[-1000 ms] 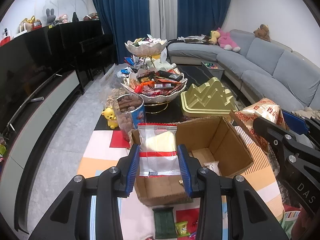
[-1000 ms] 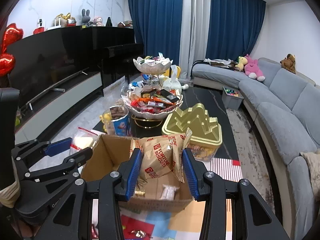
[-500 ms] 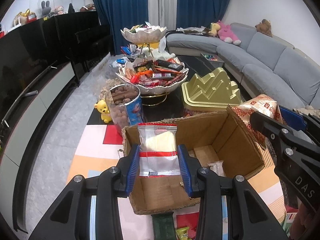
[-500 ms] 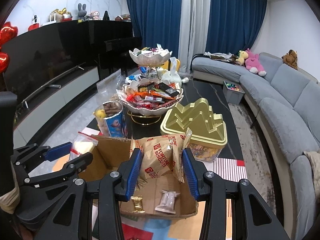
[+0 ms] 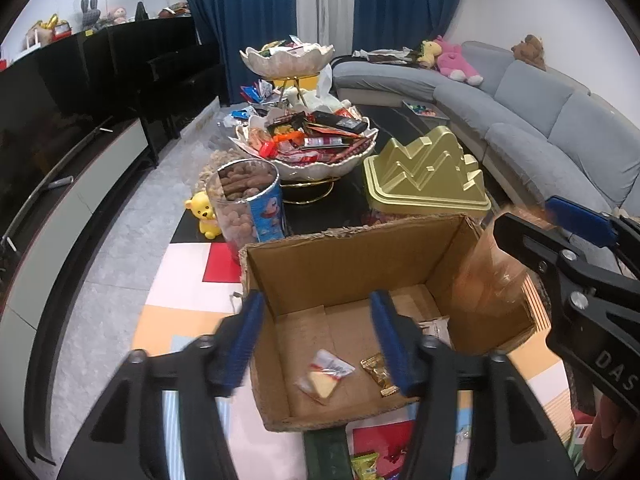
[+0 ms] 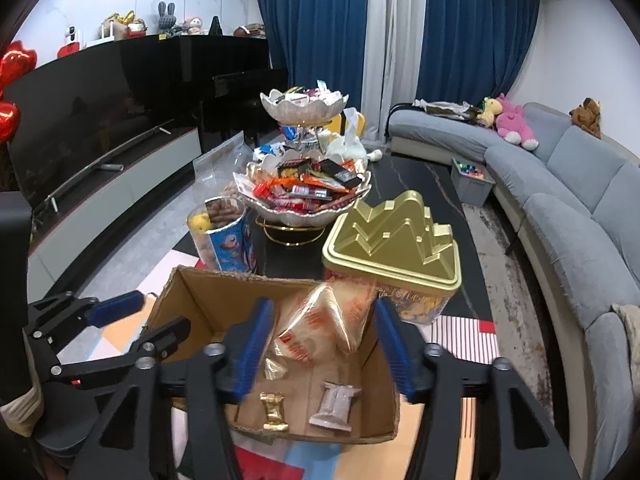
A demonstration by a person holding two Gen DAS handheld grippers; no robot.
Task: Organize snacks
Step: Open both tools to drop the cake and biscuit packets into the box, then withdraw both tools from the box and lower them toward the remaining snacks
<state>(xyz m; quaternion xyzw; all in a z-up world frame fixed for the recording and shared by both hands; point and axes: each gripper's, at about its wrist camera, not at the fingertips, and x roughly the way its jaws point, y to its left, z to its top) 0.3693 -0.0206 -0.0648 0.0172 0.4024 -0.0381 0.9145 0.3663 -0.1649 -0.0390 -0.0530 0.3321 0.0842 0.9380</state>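
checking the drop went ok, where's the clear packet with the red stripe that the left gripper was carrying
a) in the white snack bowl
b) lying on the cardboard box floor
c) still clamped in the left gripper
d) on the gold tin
b: the clear packet lies loose on the floor of the cardboard box, and the left gripper, whose jaws have just been opening, has nothing between its pads.

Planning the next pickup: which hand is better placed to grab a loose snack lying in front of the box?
Left. Both grippers' jaws have just been opening; the left gripper has nothing between them, and loose packets lie just below it. The right gripper has the biscuit bag between its jaws.
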